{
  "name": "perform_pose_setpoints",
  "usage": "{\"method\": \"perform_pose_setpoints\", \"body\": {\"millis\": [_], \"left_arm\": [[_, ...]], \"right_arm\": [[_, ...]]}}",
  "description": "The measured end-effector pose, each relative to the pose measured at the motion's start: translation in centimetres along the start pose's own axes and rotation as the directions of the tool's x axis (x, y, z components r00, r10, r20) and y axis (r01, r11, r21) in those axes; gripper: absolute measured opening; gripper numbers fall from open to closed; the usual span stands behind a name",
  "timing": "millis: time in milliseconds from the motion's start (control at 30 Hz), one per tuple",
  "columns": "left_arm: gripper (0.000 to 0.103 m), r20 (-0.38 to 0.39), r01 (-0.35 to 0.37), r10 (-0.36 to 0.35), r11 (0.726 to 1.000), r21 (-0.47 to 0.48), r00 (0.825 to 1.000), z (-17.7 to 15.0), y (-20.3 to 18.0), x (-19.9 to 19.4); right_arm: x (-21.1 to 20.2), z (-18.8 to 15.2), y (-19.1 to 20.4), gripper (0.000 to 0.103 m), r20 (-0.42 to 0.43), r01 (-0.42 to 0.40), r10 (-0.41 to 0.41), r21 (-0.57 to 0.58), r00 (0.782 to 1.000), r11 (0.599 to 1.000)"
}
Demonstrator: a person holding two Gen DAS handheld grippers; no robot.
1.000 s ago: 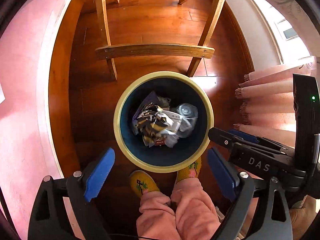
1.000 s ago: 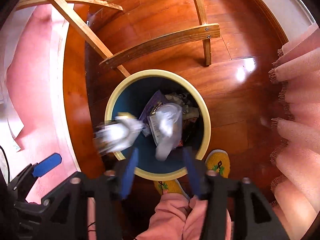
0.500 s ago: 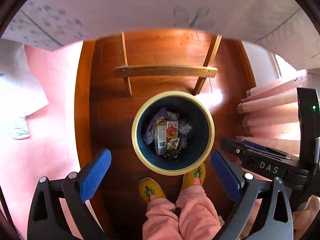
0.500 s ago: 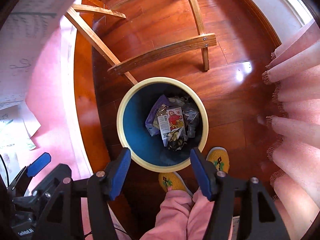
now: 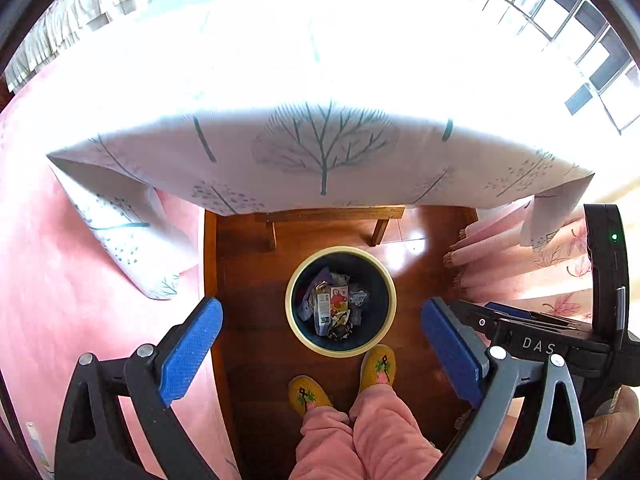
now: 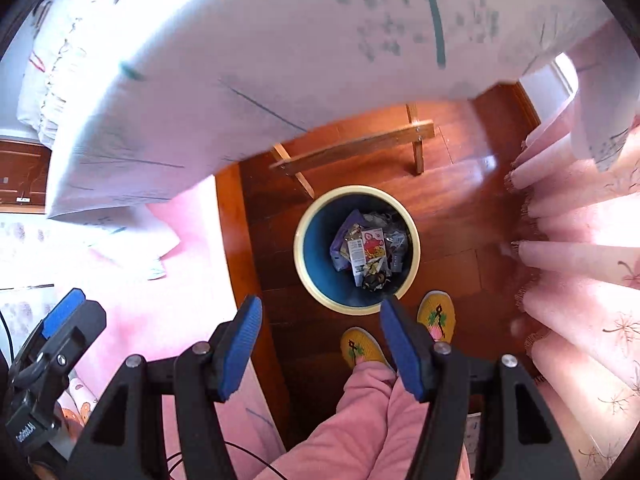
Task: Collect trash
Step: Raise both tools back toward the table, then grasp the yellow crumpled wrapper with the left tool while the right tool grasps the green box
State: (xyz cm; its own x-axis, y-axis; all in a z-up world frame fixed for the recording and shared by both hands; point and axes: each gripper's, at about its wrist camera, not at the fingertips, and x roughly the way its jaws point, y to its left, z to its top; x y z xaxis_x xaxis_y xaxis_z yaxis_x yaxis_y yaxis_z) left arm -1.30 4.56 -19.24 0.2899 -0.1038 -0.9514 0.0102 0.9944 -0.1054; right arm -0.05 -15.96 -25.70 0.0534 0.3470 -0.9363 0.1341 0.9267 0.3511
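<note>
A round bin (image 5: 294,322) with a cream rim and dark blue inside stands on the wooden floor, far below both grippers. It also shows in the right wrist view (image 6: 301,264). Wrappers and a white carton lie in a heap of trash (image 5: 334,310) at its bottom, seen too in the right wrist view (image 6: 366,250). My left gripper (image 5: 320,344) is open and empty, high above the bin. My right gripper (image 6: 322,334) is open and empty, also high above the bin.
A table with a white tree-print cloth (image 5: 320,140) overhangs the far side of the bin. Its wooden leg rail (image 5: 332,214) stands behind the bin. Pink bedding (image 5: 80,280) lies left, pink curtains (image 5: 520,264) right. The person's yellow slippers (image 5: 378,364) stand beside the bin.
Both grippers have risen well above the bin, which looks smaller now. The trash that was falling from the right gripper has landed in the bin. The tablecloth has come into view.
</note>
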Motion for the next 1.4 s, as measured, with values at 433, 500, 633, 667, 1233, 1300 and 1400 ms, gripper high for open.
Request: {"method": "perform_pose_setpoints", "body": {"millis": [433,500,633,667,1233,1300,1400], "left_arm": [[0.099,0.243,-0.005,-0.017,0.996,0.089,0.970,4.2,0.8,-14.9],[0.099,0.275,-0.014,-0.013,0.996,0.094,0.961,4.9,1.1,-16.2],[0.099,0.345,-0.052,0.013,0.993,0.102,0.938,6.6,1.7,-18.8],[0.099,0.360,-0.060,0.020,0.993,0.102,0.933,7.0,1.8,-19.3],[0.099,0.367,-0.144,0.113,0.988,0.057,0.923,19.7,1.6,-15.8],[0.099,0.355,-0.173,0.144,0.983,0.053,0.924,22.5,1.2,-14.2],[0.099,0.318,-0.204,0.180,0.978,0.044,0.931,27.5,0.4,-11.4]], "right_arm": [[-13.0,0.8,5.7,0.062,0.230,-0.009,0.026,-0.077,0.973,0.997],[-14.3,1.4,6.2,0.062,0.263,-0.012,0.032,-0.076,0.964,0.997],[-16.4,2.7,7.3,0.062,0.313,-0.022,0.045,-0.078,0.949,0.997],[-16.8,3.1,7.6,0.062,0.325,-0.022,0.048,-0.083,0.945,0.996],[-19.4,19.4,7.1,0.062,0.369,-0.068,0.079,-0.045,0.926,0.997],[-18.9,23.2,6.3,0.062,0.358,-0.089,0.096,-0.036,0.929,0.995],[-18.0,29.4,5.2,0.062,0.335,-0.109,0.109,-0.018,0.936,0.994]]}}
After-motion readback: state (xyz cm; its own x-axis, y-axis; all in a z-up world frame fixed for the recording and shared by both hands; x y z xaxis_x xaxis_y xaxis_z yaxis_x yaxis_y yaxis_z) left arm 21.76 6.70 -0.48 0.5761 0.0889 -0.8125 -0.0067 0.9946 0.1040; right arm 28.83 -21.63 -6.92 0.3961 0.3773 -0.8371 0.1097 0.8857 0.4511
